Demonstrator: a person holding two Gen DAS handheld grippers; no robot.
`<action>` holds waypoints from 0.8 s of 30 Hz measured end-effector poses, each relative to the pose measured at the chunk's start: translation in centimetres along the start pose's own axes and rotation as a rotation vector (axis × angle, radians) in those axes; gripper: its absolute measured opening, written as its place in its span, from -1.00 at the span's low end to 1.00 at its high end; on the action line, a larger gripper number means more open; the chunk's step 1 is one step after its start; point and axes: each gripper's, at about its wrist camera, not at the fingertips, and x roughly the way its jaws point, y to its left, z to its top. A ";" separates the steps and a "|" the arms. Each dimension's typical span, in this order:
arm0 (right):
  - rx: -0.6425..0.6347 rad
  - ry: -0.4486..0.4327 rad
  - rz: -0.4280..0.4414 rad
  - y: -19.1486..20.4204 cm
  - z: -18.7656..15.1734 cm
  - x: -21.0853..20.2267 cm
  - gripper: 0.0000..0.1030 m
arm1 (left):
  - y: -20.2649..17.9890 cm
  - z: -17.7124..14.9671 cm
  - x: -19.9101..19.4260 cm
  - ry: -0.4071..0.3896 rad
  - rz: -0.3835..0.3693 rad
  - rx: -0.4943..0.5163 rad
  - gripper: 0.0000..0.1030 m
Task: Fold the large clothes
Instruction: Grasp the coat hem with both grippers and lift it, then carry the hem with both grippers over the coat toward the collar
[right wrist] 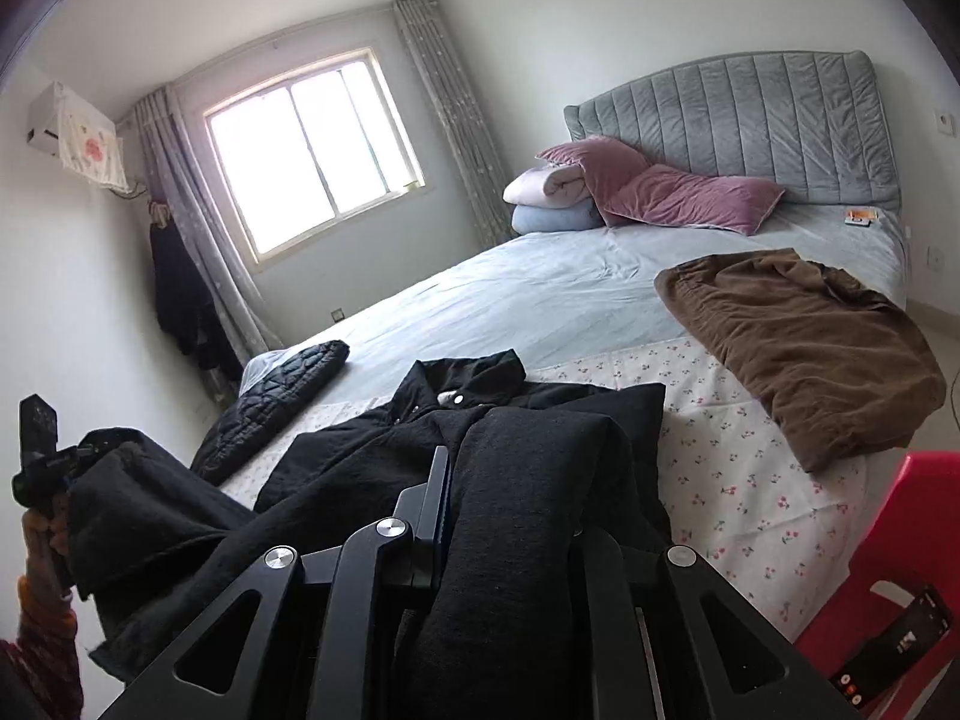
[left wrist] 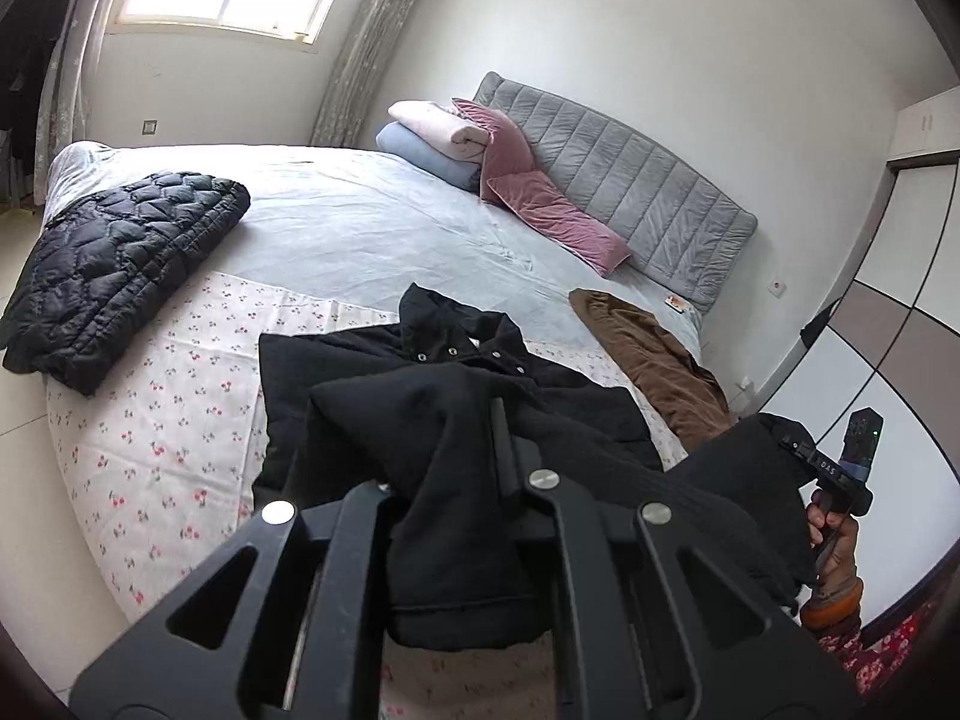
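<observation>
Broadly, your work surface is the wide bed with pale blue sheet (left wrist: 360, 228) and grey padded headboard (left wrist: 630, 180); a white cherry-print cloth (left wrist: 156, 420) covers its near end. On that cloth lies the black snap-front coat (left wrist: 456, 396), collar toward the headboard, its lower edge lifted off the bed. A folded black quilted jacket (left wrist: 120, 264) sits well apart at the window-side corner; a crumpled brown garment (right wrist: 804, 348) lies on the opposite side, partly on the cloth. Two mauve velvet pillows (right wrist: 678, 192) and rolled bedding (right wrist: 552, 198) rest by the headboard. Your left gripper (left wrist: 468, 480) is clamped on coat fabric. Your right gripper (right wrist: 510, 516) likewise pinches a thick fold.
</observation>
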 end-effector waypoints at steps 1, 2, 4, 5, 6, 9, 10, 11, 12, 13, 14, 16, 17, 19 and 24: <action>0.010 -0.001 -0.007 -0.5 0.9 1.5 -0.69 | 0.6 1.4 1.8 0.000 0.016 -0.013 -0.78; 0.017 0.005 -0.013 -0.9 1.8 2.9 -0.69 | 0.9 2.3 3.2 0.003 0.027 -0.021 -0.78; 0.041 0.020 -0.041 -2.1 3.9 6.8 -0.68 | 1.7 4.4 6.6 0.014 0.063 -0.024 -0.77; 0.054 0.034 -0.050 -2.8 4.6 8.6 -0.67 | 2.4 5.5 8.8 0.022 0.085 -0.030 -0.74; 0.075 0.051 -0.064 -3.7 5.5 10.8 -0.66 | 3.0 6.2 10.6 0.035 0.102 -0.029 -0.72; 0.155 0.113 -0.072 -6.6 7.1 17.3 -0.63 | 4.9 8.1 16.7 0.076 0.141 -0.033 -0.71; 0.181 0.134 -0.082 -7.5 7.2 18.9 -0.63 | 5.5 8.6 19.0 0.098 0.150 -0.029 -0.70; 0.209 0.163 -0.090 -8.7 7.4 21.2 -0.61 | 6.1 8.8 21.0 0.122 0.162 -0.021 -0.69; 0.245 0.188 -0.091 -9.8 7.4 23.3 -0.56 | 6.6 9.0 22.9 0.148 0.173 -0.017 -0.66; 0.279 0.213 -0.083 -10.9 7.3 25.1 -0.53 | 7.2 9.0 24.6 0.177 0.186 -0.028 -0.61; 0.306 0.242 -0.073 -12.0 7.1 26.8 -0.51 | 8.0 9.0 26.2 0.204 0.200 -0.052 -0.51; 0.376 0.308 -0.054 -14.1 6.3 29.9 -0.46 | 10.2 8.8 29.0 0.260 0.210 -0.138 -0.21; 0.407 0.330 -0.042 -14.8 5.8 30.8 -0.43 | 11.0 8.7 29.8 0.284 0.219 -0.174 -0.03; 0.458 0.347 -0.007 -16.4 5.4 31.7 -0.39 | 12.3 8.7 30.2 0.277 0.257 -0.209 0.10; 0.650 0.250 0.133 -19.8 6.7 29.2 0.27 | 13.1 9.5 27.6 0.199 0.292 -0.162 0.57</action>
